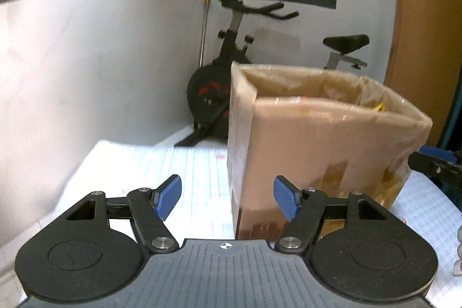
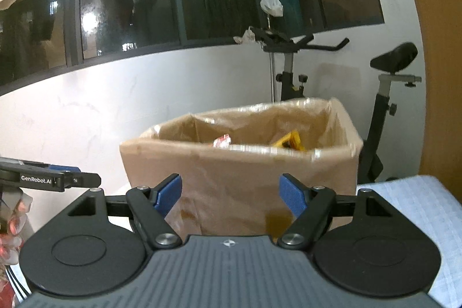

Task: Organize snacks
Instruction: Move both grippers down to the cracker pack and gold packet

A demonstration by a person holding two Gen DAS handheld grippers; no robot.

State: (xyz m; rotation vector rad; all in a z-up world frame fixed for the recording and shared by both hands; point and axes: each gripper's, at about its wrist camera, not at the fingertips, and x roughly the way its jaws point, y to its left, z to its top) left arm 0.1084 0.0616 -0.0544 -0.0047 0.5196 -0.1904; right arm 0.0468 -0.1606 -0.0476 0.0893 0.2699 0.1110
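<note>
A tall cardboard box (image 1: pixel 317 140) lined with a clear plastic bag stands on the table; in the right wrist view the box (image 2: pixel 245 172) shows a yellow snack pack (image 2: pixel 290 142) and a red-and-white packet (image 2: pixel 222 141) inside. My left gripper (image 1: pixel 228 199) is open and empty, close to the box's near left corner. My right gripper (image 2: pixel 231 197) is open and empty, facing the box's front wall. The left gripper's side shows at the left of the right wrist view (image 2: pixel 52 179); the right gripper's tip shows at the right edge of the left wrist view (image 1: pixel 436 160).
The table has a white gridded covering (image 1: pixel 173 172) and a light blue cloth (image 2: pixel 418 201) at the right. An exercise bike (image 1: pixel 225 82) stands behind the box against the white wall. Crinkly packets (image 2: pixel 11 224) lie at the far left.
</note>
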